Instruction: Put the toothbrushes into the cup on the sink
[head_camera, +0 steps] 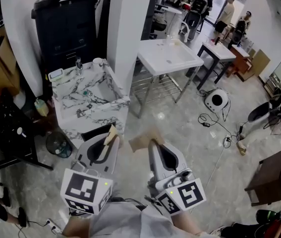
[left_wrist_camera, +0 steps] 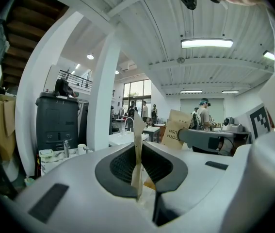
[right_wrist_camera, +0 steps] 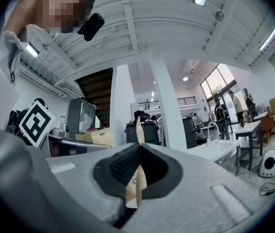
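Head view: a person holds two grippers low over the floor, both aimed at the marble sink
Left gripper: its jaws pinch a thin brown toothbrush pack, the left pack
Left gripper view: the left pack stands on edge between the black pads, which press on both its sides
Right gripper: its jaws are pressed tight on the right pack, also brown card
Right gripper view: the right pack shows edge on, squeezed flat, and sticks out past the tips
Long way of the packs: each pack runs along its jaws and pokes out in front, toward the sink
Cup: small and white, on the far back rim of the sink, beside the tap and close to the pillar
Way to the cup: ahead of both grippers and a bit to the left, across the whole sink, well apart from both packs
Nearer hand: the left one, I think, since it is on the sink's side
Other sink: a white sink stands further right, with no cup that I can see
Task so far: no pack is in the cup yet
Next move, my guess: go closer, then tip the left pack on end over the cup
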{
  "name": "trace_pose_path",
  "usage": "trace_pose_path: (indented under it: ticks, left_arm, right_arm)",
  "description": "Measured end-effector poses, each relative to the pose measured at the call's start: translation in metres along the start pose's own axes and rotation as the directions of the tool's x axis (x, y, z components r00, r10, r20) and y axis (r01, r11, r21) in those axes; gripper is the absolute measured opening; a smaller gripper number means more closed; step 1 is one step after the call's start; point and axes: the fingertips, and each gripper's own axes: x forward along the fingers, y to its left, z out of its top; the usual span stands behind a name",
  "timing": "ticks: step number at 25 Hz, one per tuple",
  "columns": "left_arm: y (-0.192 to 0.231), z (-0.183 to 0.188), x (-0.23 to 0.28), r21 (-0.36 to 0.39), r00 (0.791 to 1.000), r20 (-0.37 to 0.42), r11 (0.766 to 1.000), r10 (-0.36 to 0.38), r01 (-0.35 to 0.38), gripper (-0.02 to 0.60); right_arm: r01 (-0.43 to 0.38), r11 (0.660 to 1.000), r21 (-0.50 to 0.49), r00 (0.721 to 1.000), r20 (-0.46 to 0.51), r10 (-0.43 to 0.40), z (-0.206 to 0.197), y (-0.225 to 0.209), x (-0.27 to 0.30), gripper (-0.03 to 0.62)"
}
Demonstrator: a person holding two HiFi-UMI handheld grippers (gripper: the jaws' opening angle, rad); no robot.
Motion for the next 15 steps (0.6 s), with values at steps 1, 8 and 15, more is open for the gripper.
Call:
trace_pose_path:
  ticks: [1, 8, 15]
  left_arm:
    - [0.006, 0.0, 0.003, -0.001, 1.0, 0.006, 1.0, 0.004, -0.004, 0.034]
    - [0.037, -0.004, 0.006, -0.018, 0.999, -0.01, 0.999, 0.036, -0.037, 0.034]
    - [0.067, -0.009, -0.005, -0.033, 0.993, -0.012, 0.992, 0.119, -0.119, 0.034]
  right_arm:
    - [0.001, 1.0, 0.002, 1.0, -0.001, -0.001, -0.002, -0.001, 0.006, -0.002]
    - [-0.012, 1.0, 0.0, 1.0, -0.013, 0.012, -0.005, -0.003, 0.036, -0.002]
    - [-0.044, 0.999, -0.024, 0.999, -0.022, 0.044, -0.007, -0.003, 0.06, -0.002]
